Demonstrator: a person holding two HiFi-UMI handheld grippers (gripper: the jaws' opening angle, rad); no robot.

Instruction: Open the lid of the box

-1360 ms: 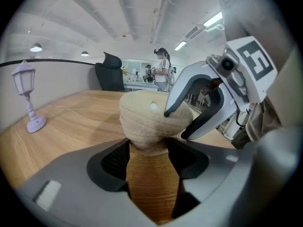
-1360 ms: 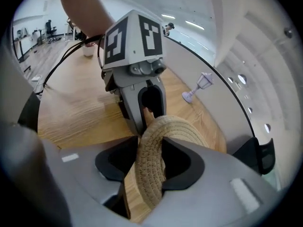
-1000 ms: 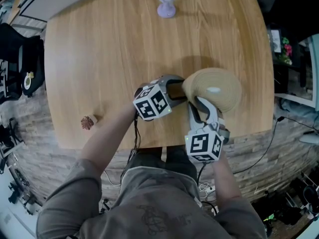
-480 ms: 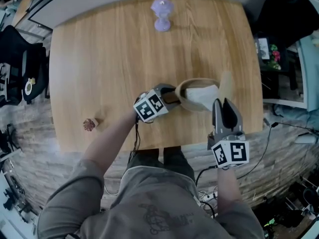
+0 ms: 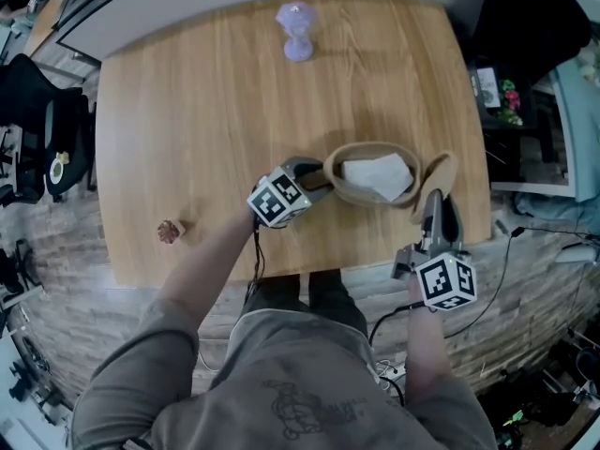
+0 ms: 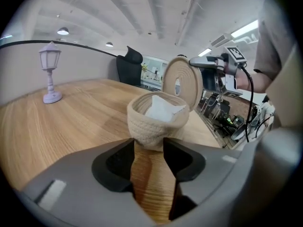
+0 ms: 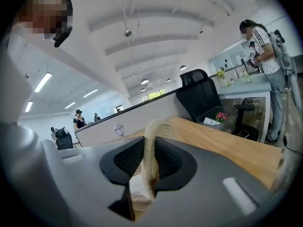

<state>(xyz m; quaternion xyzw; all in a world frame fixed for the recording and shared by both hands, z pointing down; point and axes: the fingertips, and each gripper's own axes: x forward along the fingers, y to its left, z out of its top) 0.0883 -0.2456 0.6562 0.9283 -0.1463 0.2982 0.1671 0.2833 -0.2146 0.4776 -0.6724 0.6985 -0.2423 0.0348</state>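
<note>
The box is a round woven rope basket [image 5: 349, 189] on the wooden table [image 5: 197, 111], uncovered, with a white cloth [image 5: 379, 175] inside. My left gripper [image 5: 317, 178] is at the basket's left wall. In the left gripper view its jaws [image 6: 149, 150] have just been closing and pinch the basket's [image 6: 156, 122] near lower wall. The flat woven lid [image 5: 441, 178] stands on edge just right of the basket, off it. My right gripper [image 5: 437, 201] is shut on the lid's rim [image 7: 151, 141], its jaws having just closed further. The lid [image 6: 181, 82] also shows upright behind the basket.
A small purple lantern [image 5: 297, 29] stands at the table's far edge. A little brown object [image 5: 168, 231] lies near the front left edge. The lid hangs close to the table's right edge [image 5: 483, 186]. A black office chair [image 7: 201, 96] and people stand beyond.
The right gripper has lifted the lid off the basket, carried it right and turned it on edge, uncovering the white cloth. The left gripper has stayed at the basket.
</note>
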